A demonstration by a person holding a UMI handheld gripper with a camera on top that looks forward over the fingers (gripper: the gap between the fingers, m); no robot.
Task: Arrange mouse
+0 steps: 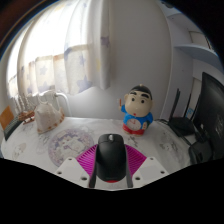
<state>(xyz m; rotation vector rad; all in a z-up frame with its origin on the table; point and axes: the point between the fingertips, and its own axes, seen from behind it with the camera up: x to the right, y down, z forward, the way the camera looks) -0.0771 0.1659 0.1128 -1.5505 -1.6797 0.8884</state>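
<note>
While the clutter at the left, a pale bag-like lump (47,112) near the curtain, sits untouched, the black mouse (110,157) lies on the white worktop (160,152) between the gripper (111,165) fingers, whose pink pads seem to press both its flanks. So it looks grasped but not yet placed. Right of it stands a cartoon figurine (137,110), then dark monitors (208,110). Where the mouse belongs I cannot tell; its underside is hidden.

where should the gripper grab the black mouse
Grip the mouse across its long flanks, coming straight from behind. It lies lengthwise between the gripper fingers, so they already flank its narrow width. The pictures don't settle whether both fingers touch it.
</note>
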